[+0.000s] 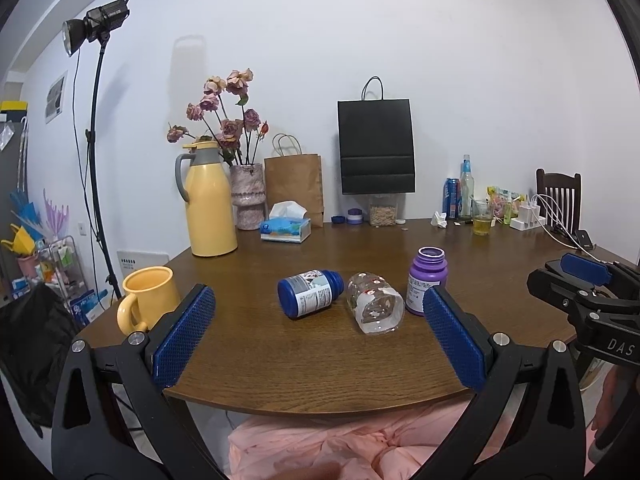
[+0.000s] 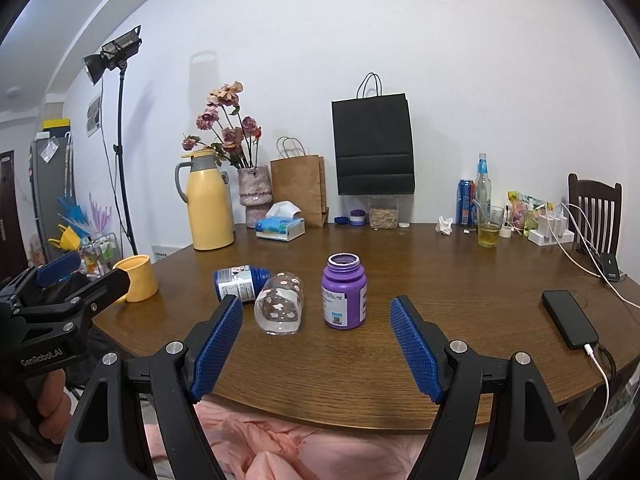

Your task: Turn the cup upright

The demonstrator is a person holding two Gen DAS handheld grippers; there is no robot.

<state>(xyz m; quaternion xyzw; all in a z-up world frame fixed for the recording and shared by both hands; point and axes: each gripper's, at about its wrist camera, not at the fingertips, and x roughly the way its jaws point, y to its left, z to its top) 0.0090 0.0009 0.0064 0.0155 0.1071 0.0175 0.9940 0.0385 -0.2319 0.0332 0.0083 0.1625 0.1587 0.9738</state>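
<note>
A clear glass cup (image 1: pixel 374 306) with small printed patterns lies on its side on the brown table (image 1: pixel 320 364), its thick base toward me; it also shows in the right wrist view (image 2: pixel 280 307). My left gripper (image 1: pixel 318 300) is open and empty, held near the table's front edge, short of the cup. My right gripper (image 2: pixel 316 306) is open and empty, also short of the cup; it shows from the side in the left wrist view (image 1: pixel 576 276). The left gripper shows at the left in the right wrist view (image 2: pixel 76 276).
A blue bottle (image 1: pixel 310 293) lies on its side touching the cup's left. An open purple bottle (image 1: pixel 426 286) stands just right of it. A yellow mug (image 1: pixel 148 300) stands at the left edge. A phone (image 2: pixel 570 324) on a cable lies at right. Thermos, vase, bags and drinks line the back.
</note>
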